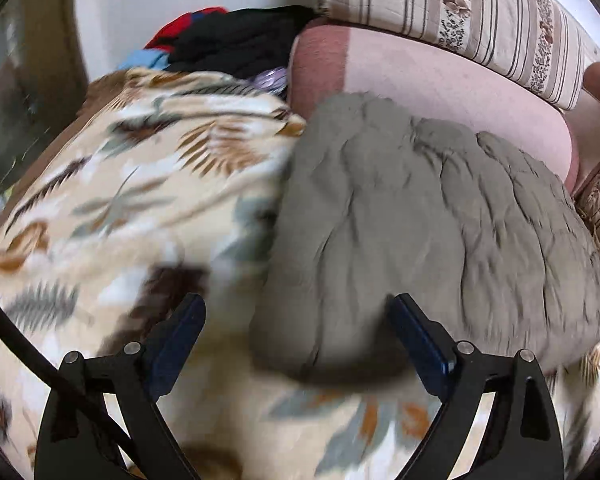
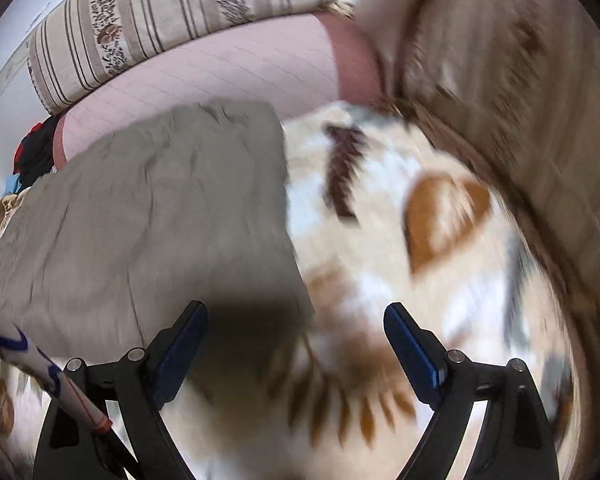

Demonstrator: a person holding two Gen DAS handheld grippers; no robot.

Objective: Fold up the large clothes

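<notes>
A grey-brown garment [image 1: 420, 232] lies folded into a wrinkled rectangle on a cream blanket with a leaf print [image 1: 120, 200]. In the right wrist view the same garment [image 2: 148, 216] lies at the left on the blanket [image 2: 400, 280]. My left gripper [image 1: 296, 312] is open and empty, just above the garment's near left corner. My right gripper [image 2: 296, 320] is open and empty, above the garment's near right corner and the blanket. Both views are blurred by motion.
A pink mattress [image 1: 440, 80] and a striped floral cushion [image 1: 480, 12] lie behind the garment. A heap of black, red and blue clothes [image 1: 228, 40] sits at the back by the white wall. A brown patterned sofa back [image 2: 520, 100] rises on the right.
</notes>
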